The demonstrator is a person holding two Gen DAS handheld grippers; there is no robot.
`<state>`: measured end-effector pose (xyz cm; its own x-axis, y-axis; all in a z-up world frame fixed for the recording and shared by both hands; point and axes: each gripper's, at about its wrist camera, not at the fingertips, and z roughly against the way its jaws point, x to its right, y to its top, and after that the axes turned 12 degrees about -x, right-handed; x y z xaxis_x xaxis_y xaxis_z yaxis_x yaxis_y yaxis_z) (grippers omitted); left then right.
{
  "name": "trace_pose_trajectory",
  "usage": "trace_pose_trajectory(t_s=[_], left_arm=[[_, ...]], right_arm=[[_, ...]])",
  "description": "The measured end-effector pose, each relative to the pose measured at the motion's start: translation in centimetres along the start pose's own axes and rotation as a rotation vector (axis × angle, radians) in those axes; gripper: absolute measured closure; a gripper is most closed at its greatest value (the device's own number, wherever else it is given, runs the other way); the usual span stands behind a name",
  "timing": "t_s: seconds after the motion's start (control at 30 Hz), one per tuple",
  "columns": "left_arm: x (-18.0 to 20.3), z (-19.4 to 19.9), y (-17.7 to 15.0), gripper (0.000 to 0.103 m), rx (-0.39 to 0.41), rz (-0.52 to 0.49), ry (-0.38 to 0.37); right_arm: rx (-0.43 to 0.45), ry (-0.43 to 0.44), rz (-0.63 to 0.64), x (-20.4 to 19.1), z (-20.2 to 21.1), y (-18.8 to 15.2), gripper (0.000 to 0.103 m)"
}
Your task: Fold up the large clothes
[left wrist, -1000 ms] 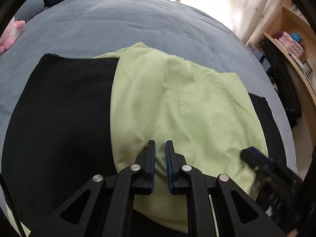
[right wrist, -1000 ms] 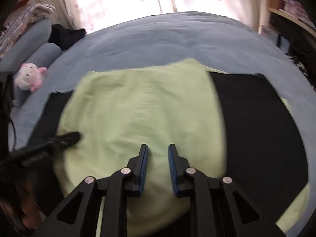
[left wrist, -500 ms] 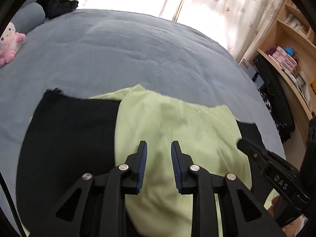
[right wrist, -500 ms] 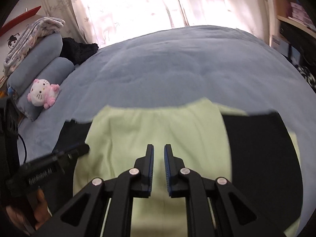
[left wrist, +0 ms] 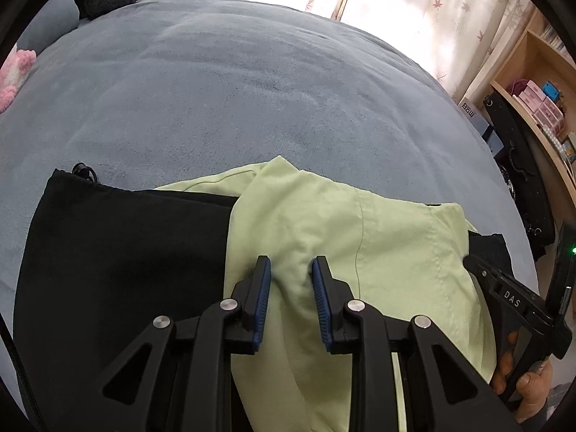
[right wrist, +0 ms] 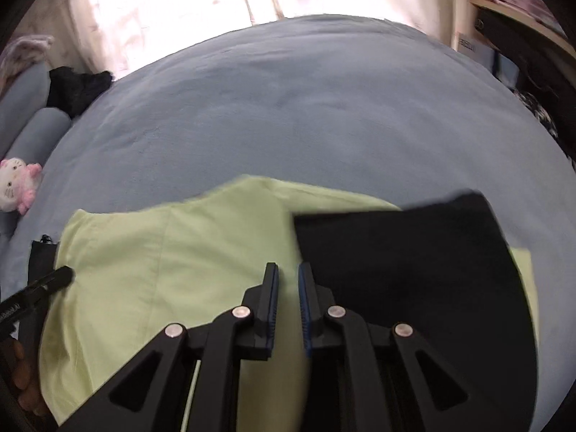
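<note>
A light green garment (left wrist: 360,237) lies folded over a black garment (left wrist: 118,259) on the blue bed cover (left wrist: 252,90). My left gripper (left wrist: 289,262) is open, its pads on either side of a raised ridge of the green cloth. My right gripper (right wrist: 288,268) hovers over the border between the green garment (right wrist: 162,270) and the black garment (right wrist: 414,270). Its jaws are shut to a narrow slit, and I see no fold pinched in them. Each wrist view catches the other tool at its edge, held by a person's hand (left wrist: 525,385).
A pink-and-white plush toy (right wrist: 16,183) and grey bolsters (right wrist: 32,133) lie at the bed's left end, with a dark heap of clothing (right wrist: 77,86) behind them. Wooden shelves (left wrist: 532,90) and a black bag (left wrist: 522,165) stand to the right. Curtains hang beyond the bed.
My left jaws, shut on a green fold a second ago, have spread apart. My right jaws have narrowed and moved right toward the black cloth. Both views have drawn back, showing more bed.
</note>
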<state>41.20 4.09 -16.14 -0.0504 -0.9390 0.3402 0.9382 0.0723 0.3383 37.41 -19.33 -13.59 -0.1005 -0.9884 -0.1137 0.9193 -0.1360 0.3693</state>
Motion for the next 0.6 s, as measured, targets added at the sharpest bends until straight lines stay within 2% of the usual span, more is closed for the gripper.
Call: trace_pose_trajectory(t_s=[0.13, 0.27, 0.4, 0.6], left_arm=[[-0.3, 0.3, 0.0, 0.077, -0.006, 0.008, 0.000], [-0.7, 2.0, -0.8, 0.069, -0.011, 0.027, -0.002], [-1.4, 5.5, -2.9, 0.052, 0.034, 0.031, 0.060], [-2.5, 11.5, -6.9, 0.051, 0.067, 0.032, 0.130]], right_arm=[[-0.004, 0.015, -0.022, 1.0, 1.0, -0.5, 0.090], [0.010, 0.047, -0.059, 1.3, 2.6, -1.1, 0.090], [0.048, 0.097, -0.064, 0.4, 6.2, -2.7, 0.090], [0.087, 0.161, -0.016, -1.5, 12.2, -6.7, 0.090]])
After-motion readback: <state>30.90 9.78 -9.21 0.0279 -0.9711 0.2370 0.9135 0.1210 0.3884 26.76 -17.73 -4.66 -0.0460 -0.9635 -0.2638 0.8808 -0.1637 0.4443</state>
